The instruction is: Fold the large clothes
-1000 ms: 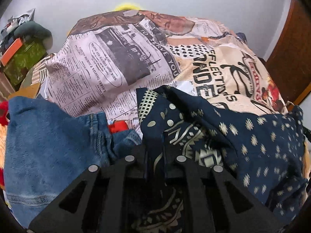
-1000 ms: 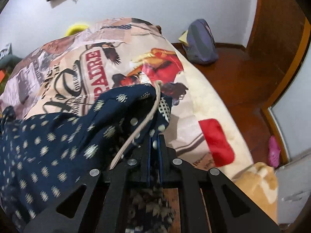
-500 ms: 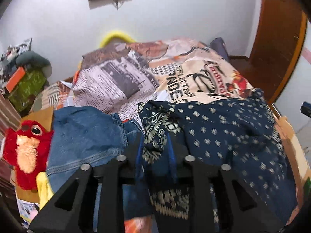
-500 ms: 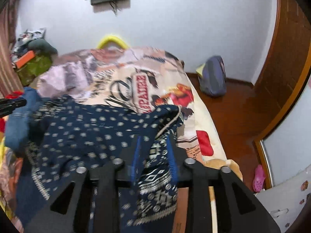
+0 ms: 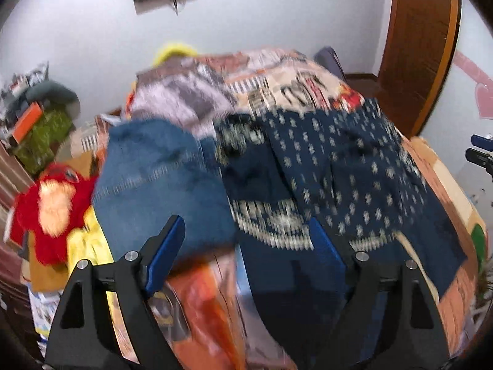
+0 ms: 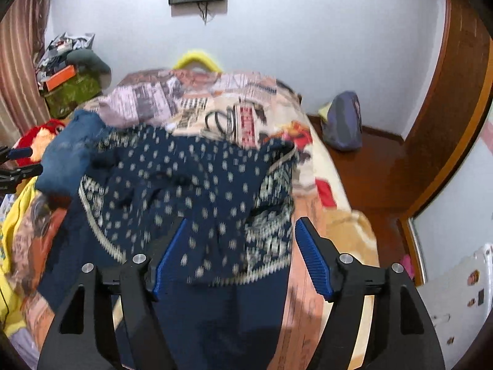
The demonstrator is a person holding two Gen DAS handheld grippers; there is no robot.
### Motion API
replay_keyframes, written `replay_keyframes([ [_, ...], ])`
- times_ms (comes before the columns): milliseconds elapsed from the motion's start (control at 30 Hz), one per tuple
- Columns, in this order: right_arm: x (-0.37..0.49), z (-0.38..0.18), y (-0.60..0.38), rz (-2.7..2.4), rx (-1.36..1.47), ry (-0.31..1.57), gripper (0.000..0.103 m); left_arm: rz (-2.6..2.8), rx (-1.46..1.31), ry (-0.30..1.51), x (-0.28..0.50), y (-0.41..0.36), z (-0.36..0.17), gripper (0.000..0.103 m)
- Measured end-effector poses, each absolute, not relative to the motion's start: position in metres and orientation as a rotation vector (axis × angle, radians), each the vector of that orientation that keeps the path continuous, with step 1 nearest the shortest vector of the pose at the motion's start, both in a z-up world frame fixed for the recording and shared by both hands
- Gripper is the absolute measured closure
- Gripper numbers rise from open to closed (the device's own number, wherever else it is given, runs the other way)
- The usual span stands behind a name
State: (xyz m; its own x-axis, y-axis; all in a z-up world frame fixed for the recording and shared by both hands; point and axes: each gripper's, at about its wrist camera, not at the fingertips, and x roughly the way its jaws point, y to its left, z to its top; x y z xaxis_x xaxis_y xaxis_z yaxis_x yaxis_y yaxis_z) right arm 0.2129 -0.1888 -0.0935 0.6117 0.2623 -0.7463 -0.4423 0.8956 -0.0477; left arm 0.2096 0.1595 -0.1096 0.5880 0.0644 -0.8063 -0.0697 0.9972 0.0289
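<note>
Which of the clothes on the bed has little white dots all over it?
The dark navy garment spread across the middle of the bed. The blue denim piece lying beside it is plain, with no dots.

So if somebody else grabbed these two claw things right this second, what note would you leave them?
Left gripper: open, jaws have just been opening, nothing held.
Right gripper: open too, just released, nothing pinched.
The navy patterned garment lies on the bed, top part doubled over toward you. A blue denim piece sits beside it on the left, partly against it.
Done: one fold of the navy garment, it seems.
Left: probably further folds to make it compact, then the denim. Pictures are blurred, so check the edges first.
</note>
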Motion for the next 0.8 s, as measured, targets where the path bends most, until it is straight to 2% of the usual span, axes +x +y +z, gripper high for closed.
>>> replay_keyframes([
  [433, 0.188, -0.177, -0.226, 0.378, -0.134, 1.084, 0.035, -0.062, -0.358, 1.209, 0.163, 0.165, -0.213, 0.021],
  [600, 0.184, -0.206, -0.245, 0.342, -0.07, 1.172, 0.035, -0.097, -0.438, 1.235, 0.157, 0.16, -0.228, 0.021],
  [800, 0.185, -0.239, -0.268, 0.365, 0.181, 1.27, 0.035, -0.189, -0.548, 1.229, 0.152, 0.152, -0.243, 0.021],
])
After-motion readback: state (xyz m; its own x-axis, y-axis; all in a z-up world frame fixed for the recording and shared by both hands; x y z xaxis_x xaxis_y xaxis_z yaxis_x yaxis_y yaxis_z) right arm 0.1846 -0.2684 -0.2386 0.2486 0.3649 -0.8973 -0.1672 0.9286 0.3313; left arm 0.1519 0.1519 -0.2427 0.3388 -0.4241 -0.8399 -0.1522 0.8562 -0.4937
